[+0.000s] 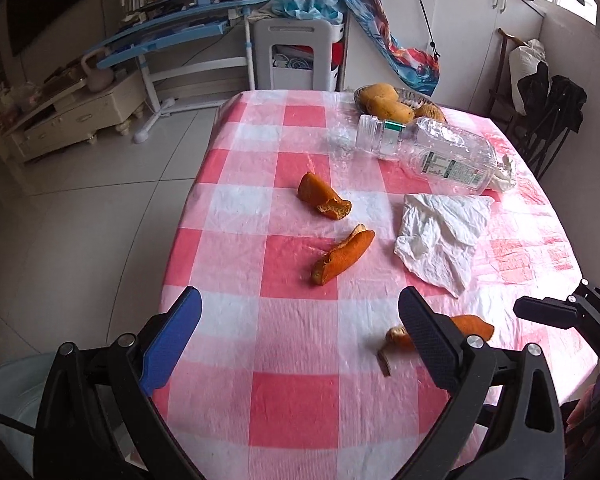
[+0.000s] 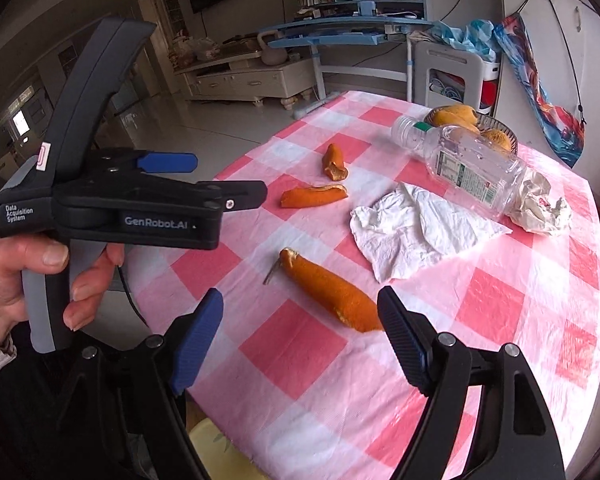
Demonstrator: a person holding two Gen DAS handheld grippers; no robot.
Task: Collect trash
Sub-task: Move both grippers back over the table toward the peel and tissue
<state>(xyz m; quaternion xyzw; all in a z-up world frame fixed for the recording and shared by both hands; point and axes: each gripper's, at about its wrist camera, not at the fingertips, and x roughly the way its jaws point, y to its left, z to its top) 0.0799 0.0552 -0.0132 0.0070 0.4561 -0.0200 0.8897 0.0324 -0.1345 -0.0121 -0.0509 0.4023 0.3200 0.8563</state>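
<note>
Right gripper (image 2: pixel 300 340) spread, empty, hovering just short of nearest orange peel (image 2: pixel 332 292); left gripper (image 1: pixel 300 336) likewise spread, empty. Probably approach step, nothing collected: 3 peels, tissue (image 2: pixel 412 228), bottle (image 2: pixel 468 164) on table (image 2: pixel 500 360). Next: lower astride peel, then pinch.

On my desk (image 2: pixel 500 320), the nearest peel (image 2: pixel 328 292) lies closest to me, with two more peels (image 2: pixel 314 196) beyond it toward the left. I see the tissue (image 2: pixel 412 232) right of those, the bottle (image 2: pixel 468 164) on its side behind it, a crumpled wad (image 2: pixel 540 208) touching the bottle's base, and the fruit basket (image 2: pixel 496 128) at the far edge.
</note>
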